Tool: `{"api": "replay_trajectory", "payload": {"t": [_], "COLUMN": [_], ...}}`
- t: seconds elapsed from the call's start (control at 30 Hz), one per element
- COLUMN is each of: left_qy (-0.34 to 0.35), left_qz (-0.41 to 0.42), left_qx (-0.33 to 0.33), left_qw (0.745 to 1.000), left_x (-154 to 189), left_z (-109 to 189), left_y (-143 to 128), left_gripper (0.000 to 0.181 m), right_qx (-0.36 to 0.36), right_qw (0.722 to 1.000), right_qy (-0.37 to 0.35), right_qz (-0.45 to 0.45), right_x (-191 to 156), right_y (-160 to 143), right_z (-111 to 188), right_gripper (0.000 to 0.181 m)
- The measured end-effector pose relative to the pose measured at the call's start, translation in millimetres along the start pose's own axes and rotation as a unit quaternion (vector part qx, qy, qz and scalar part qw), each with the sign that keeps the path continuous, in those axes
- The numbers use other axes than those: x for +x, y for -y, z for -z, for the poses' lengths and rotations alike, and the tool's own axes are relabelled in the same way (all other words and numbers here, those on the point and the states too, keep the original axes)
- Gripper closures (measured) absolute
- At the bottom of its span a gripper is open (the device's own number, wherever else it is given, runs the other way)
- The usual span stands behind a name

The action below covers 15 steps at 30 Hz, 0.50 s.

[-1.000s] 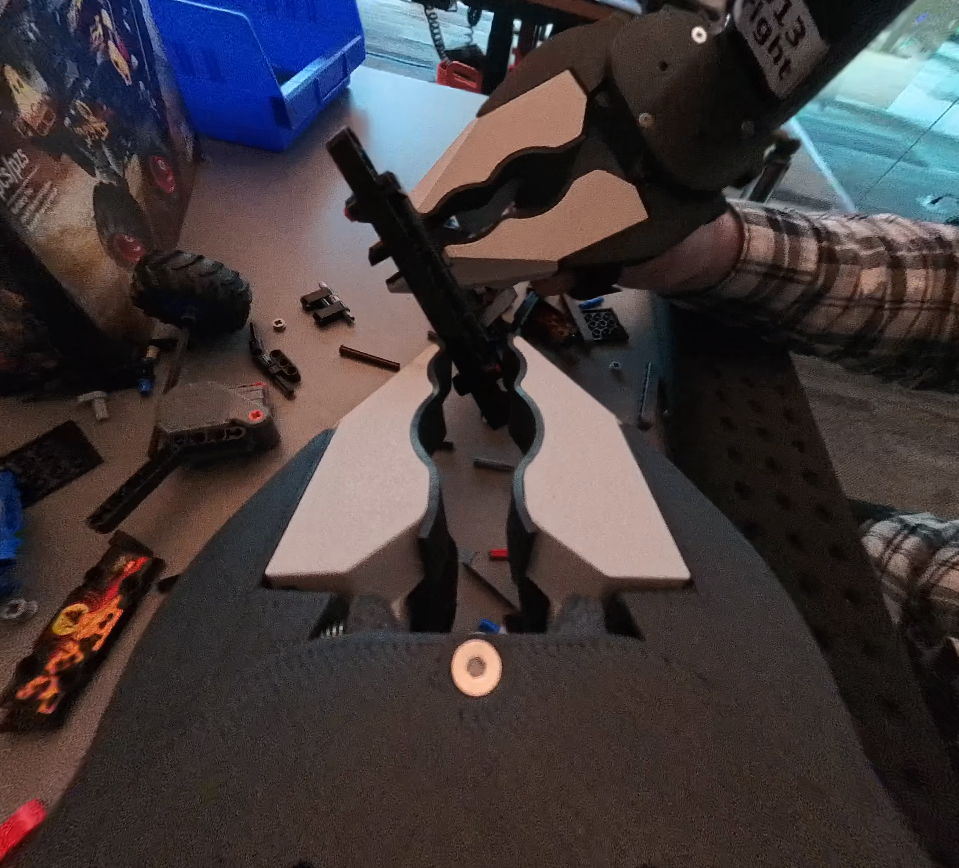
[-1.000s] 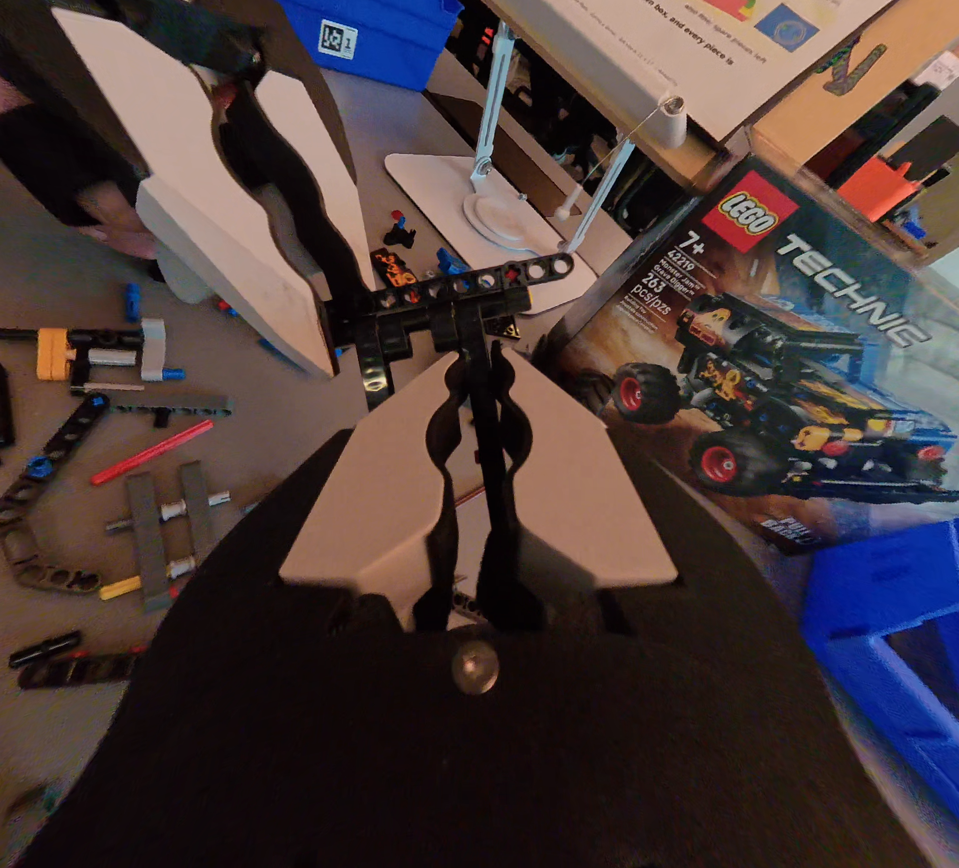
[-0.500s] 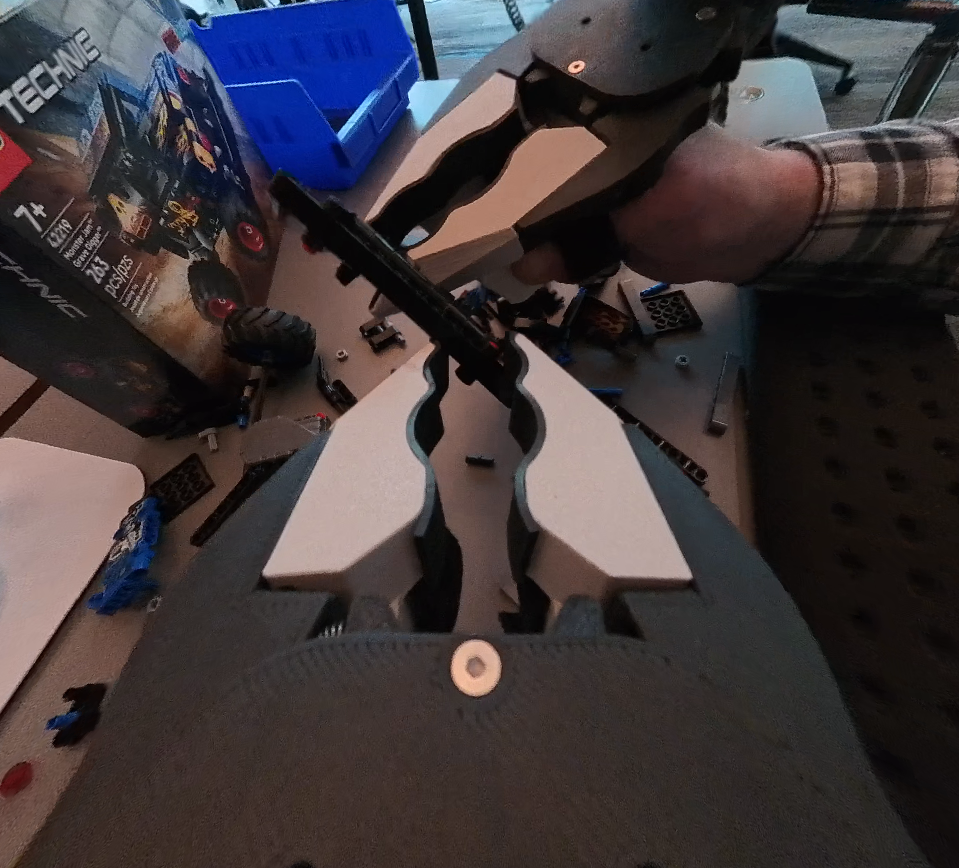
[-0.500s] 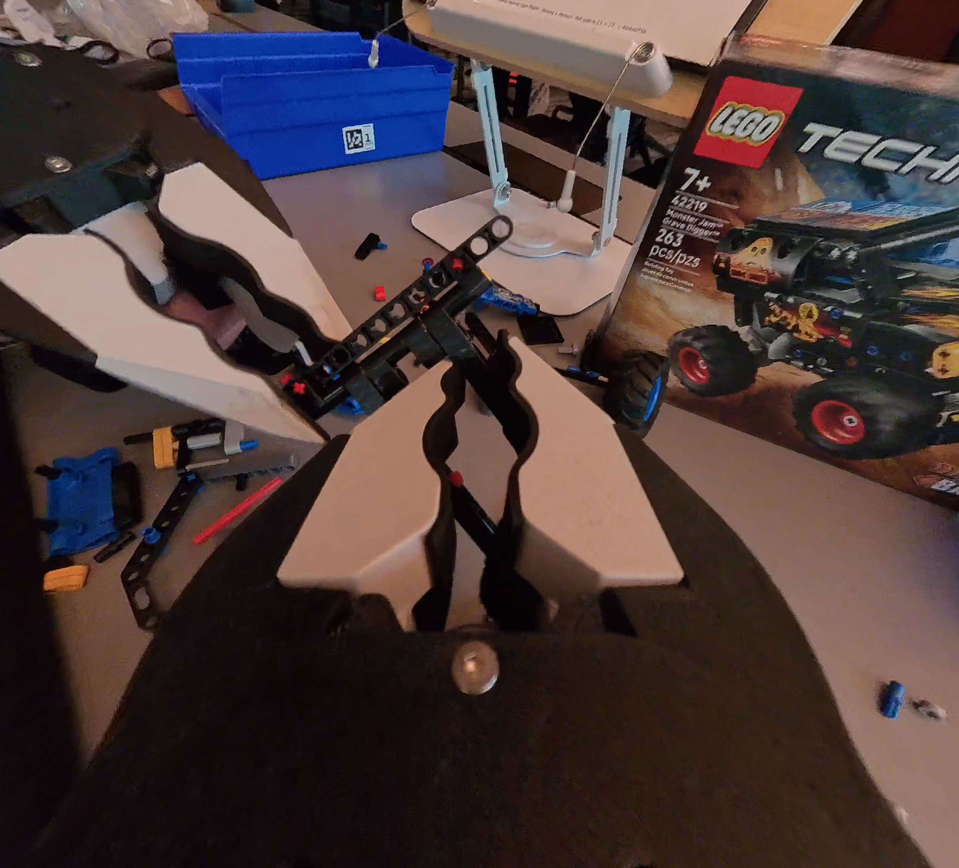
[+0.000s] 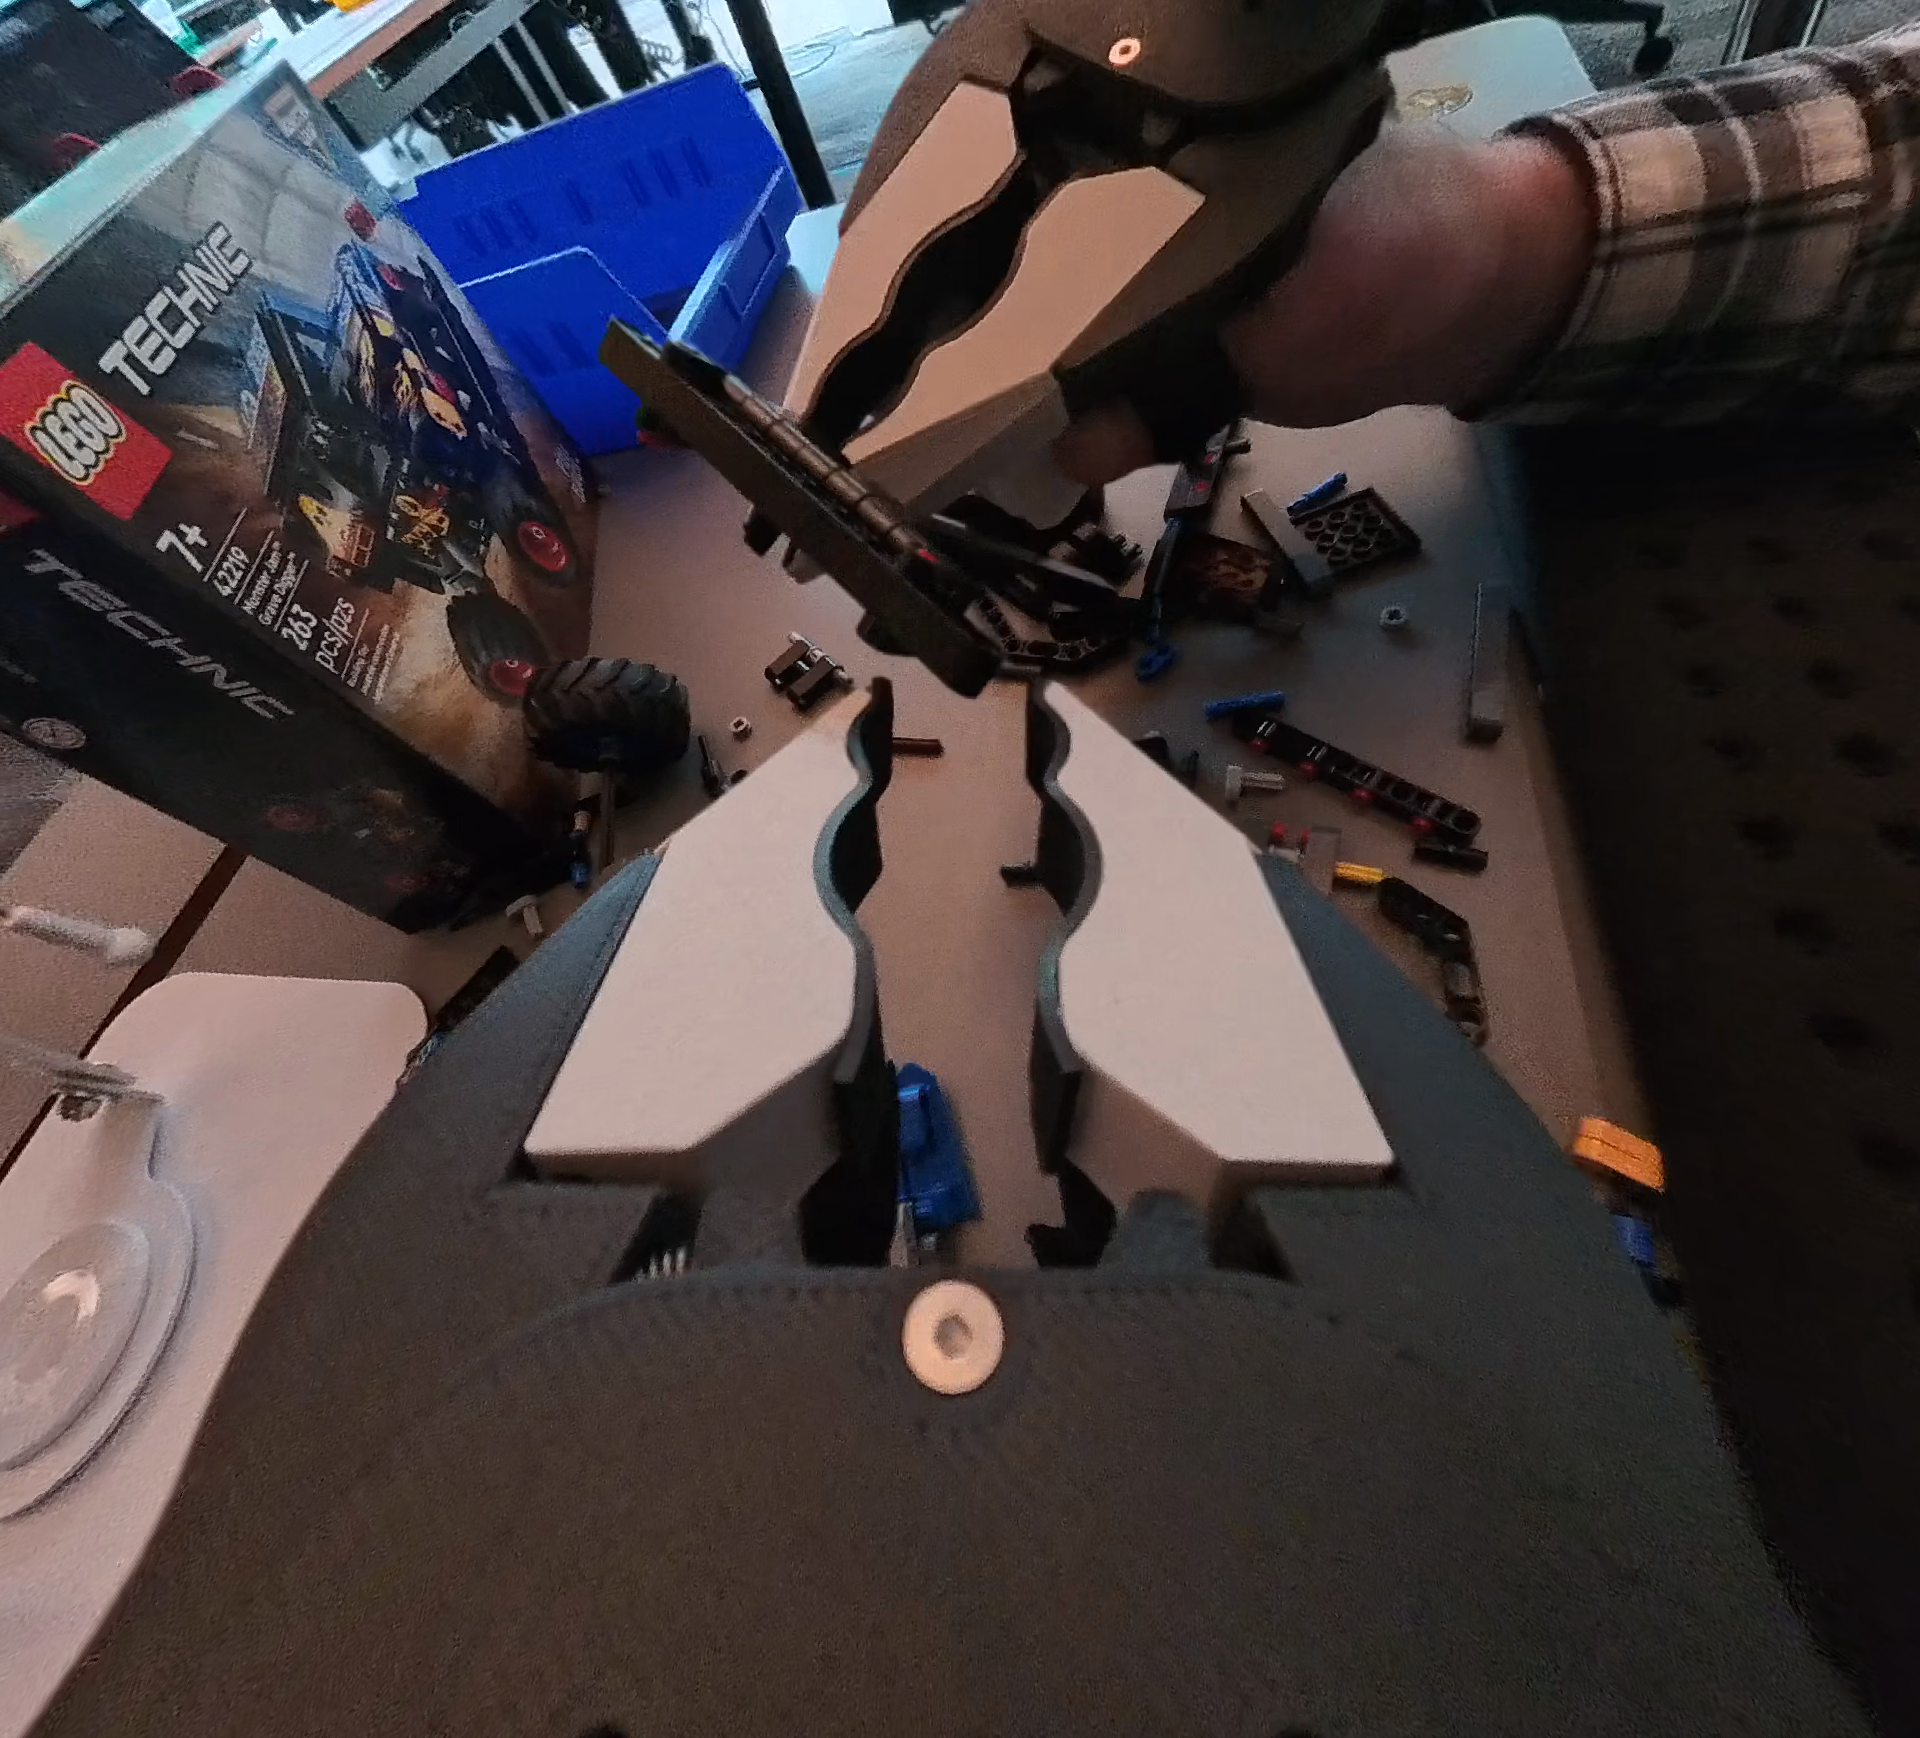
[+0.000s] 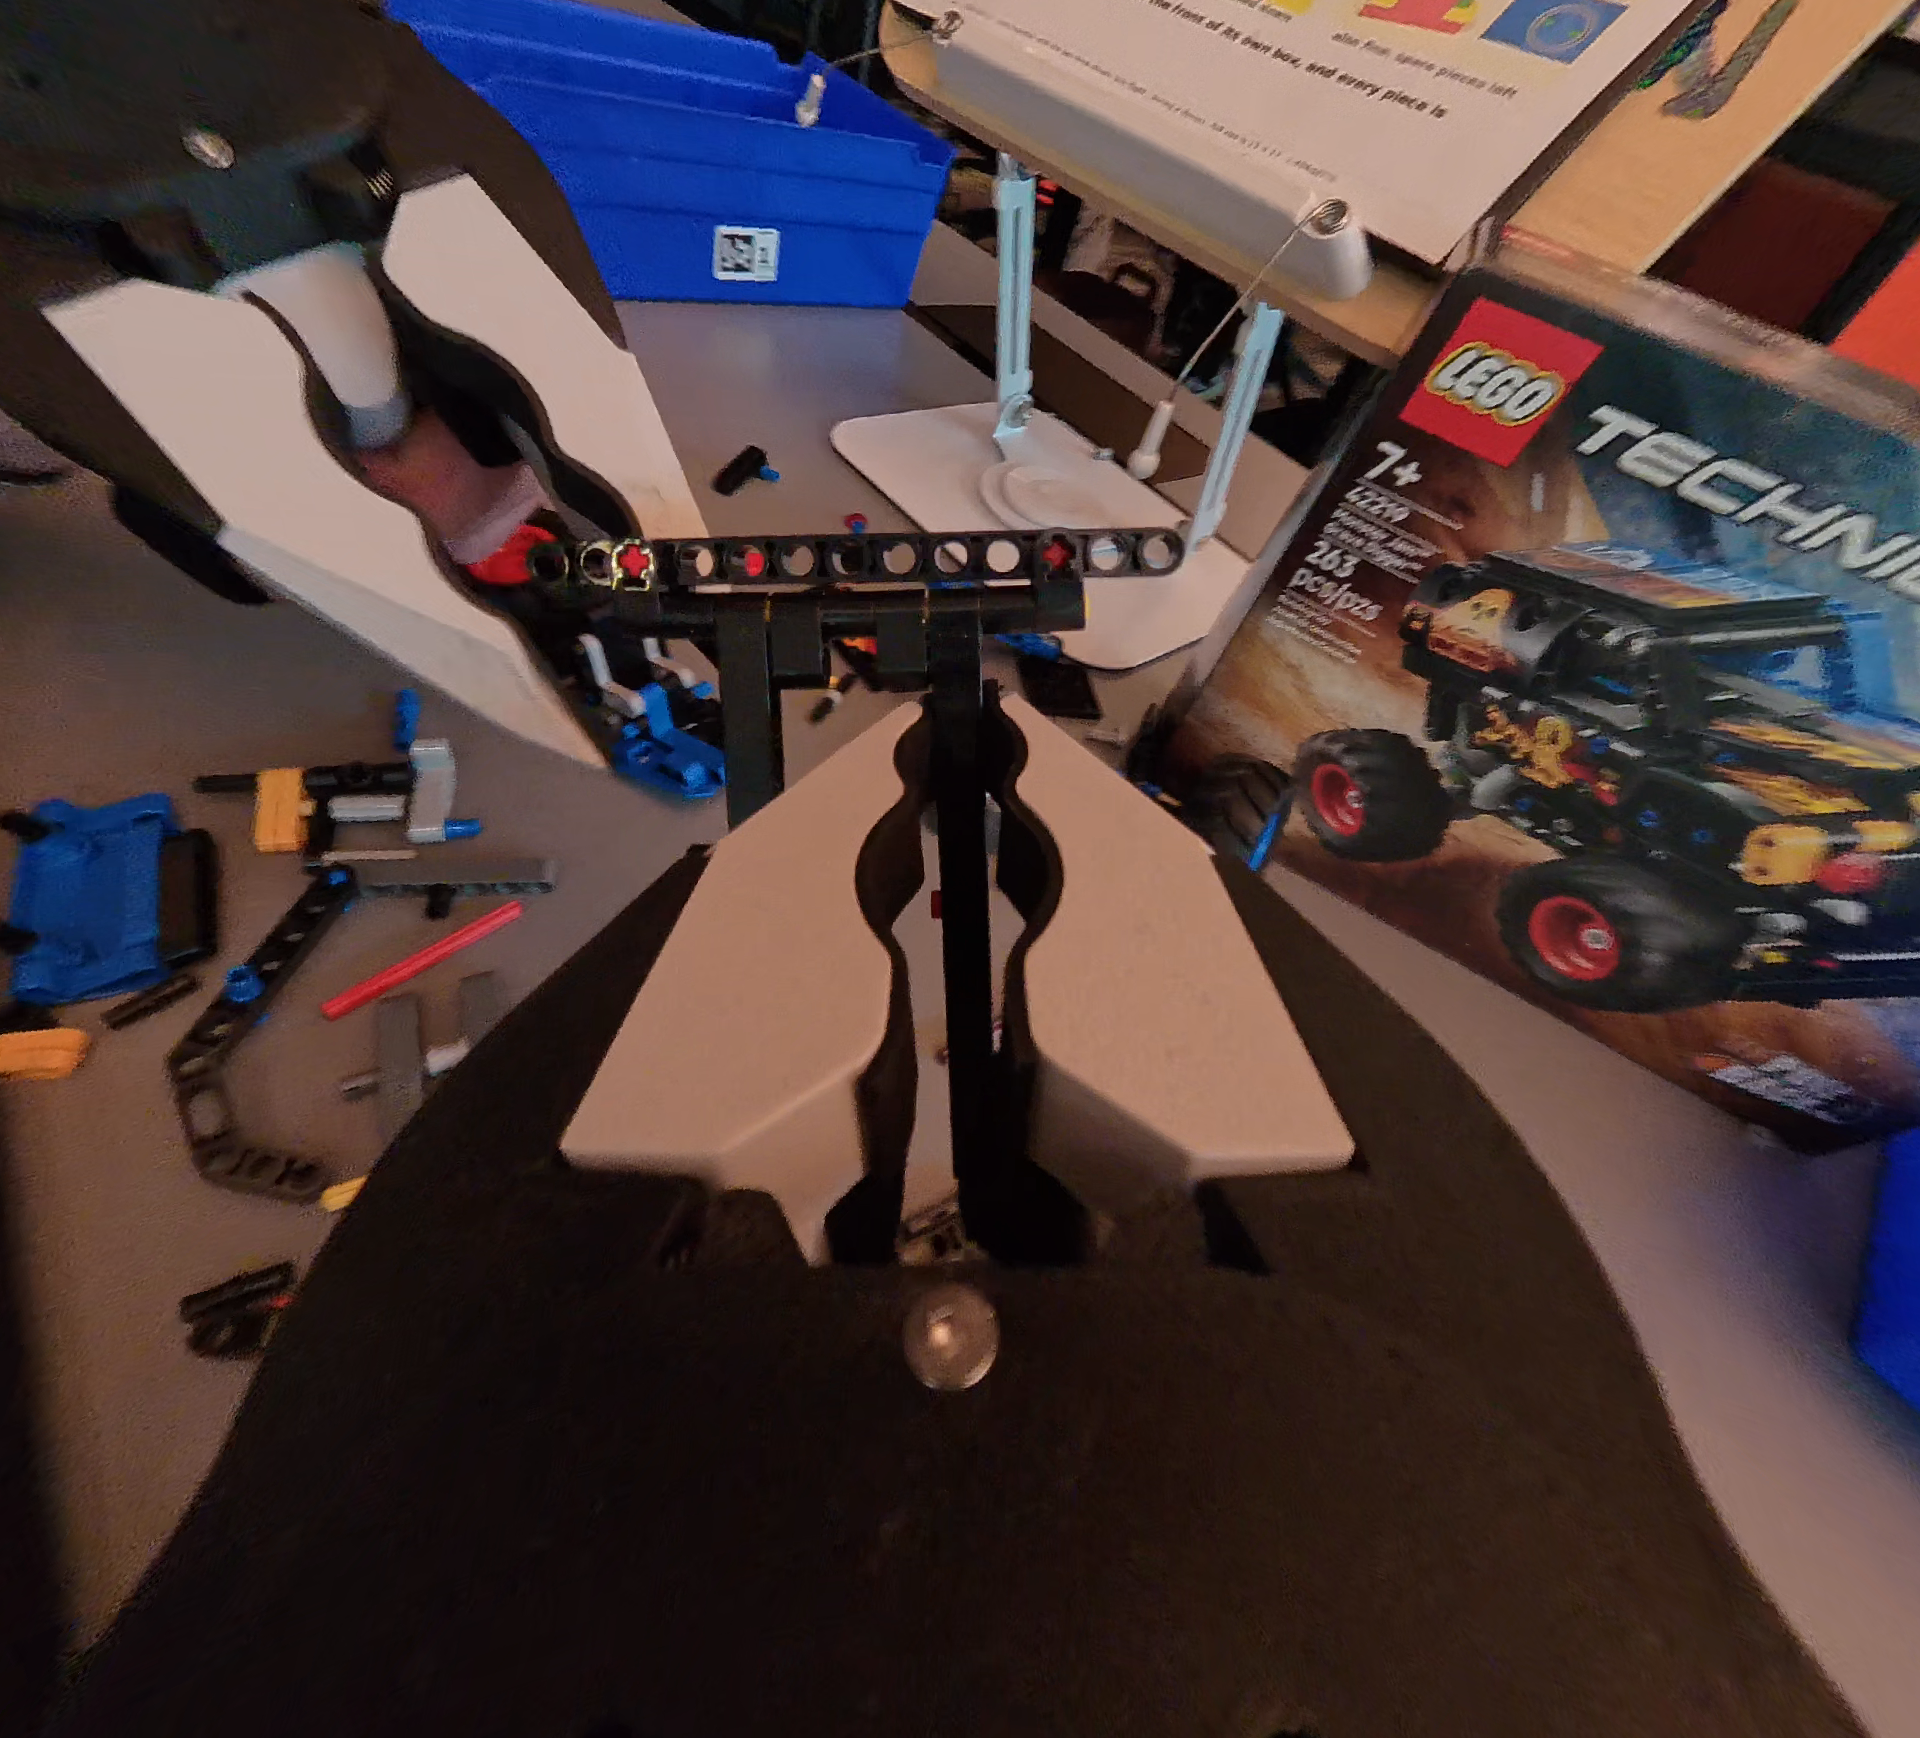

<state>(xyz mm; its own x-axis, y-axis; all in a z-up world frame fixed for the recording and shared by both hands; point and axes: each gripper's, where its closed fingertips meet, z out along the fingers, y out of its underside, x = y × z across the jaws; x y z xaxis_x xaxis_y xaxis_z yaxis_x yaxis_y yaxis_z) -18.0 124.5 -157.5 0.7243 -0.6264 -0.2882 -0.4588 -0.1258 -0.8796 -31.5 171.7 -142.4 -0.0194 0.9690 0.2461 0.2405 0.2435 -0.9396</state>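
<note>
Dim warm indoor light, daylight behind — fisheye bending at edges, slight motion blur

A black holed beam assembly [image 6: 852, 582] with red pins is held level above the table, clamped in the right gripper [image 6: 961, 722].

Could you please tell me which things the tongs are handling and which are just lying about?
In hand: black beam assembly, clamped in right tongs; left tongs open at its end.
Lying about: black tyre, red axle, blue bin, toy box.

Glossy cardboard box [image 6: 1621, 649]; matt plastic beam [image 6: 862, 558].
</note>
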Motion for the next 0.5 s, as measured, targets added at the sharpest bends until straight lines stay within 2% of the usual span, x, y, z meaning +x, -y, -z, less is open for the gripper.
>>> {"api": "replay_trajectory", "payload": {"t": [0.07,0.17,0.27,0.33,0.5], "left_qy": [-0.002,-0.014,-0.019,-0.035,-0.040], "left_qz": [0.016,0.026,0.035,0.055,0.107], "left_qx": [0.009,0.003,0.011,0.028,0.022], "left_qw": [1.000,1.000,0.999,0.998,0.993], "left_x": [-0.4,0.3,-0.3,2.5,-2.1], "left_z": [-2.7,-4.2,-0.4,0.9,-2.9], "left_y": [0.7,-5.2,-1.8,4.0,-1.0], "left_gripper": [0.169,0.163,0.156,0.155,0.163], "right_qx": [-0.022,-0.031,-0.041,-0.046,-0.065], "right_qw": [0.999,0.999,0.999,0.998,0.995], "right_qy": [0.021,-0.001,-0.008,-0.025,-0.048], "right_qz": [-0.013,0.034,0.033,0.041,0.063], "right_x": [-4.7,-5.0,-2.6,3.0,6.6], "right_y": [-10.0,-9.1,-13.5,-14.5,-19.5], "right_z": [-3.9,-3.9,-4.6,-2.8,-4.2], "right_gripper": [0.176,0.176,0.176,0.176,0.176]}}
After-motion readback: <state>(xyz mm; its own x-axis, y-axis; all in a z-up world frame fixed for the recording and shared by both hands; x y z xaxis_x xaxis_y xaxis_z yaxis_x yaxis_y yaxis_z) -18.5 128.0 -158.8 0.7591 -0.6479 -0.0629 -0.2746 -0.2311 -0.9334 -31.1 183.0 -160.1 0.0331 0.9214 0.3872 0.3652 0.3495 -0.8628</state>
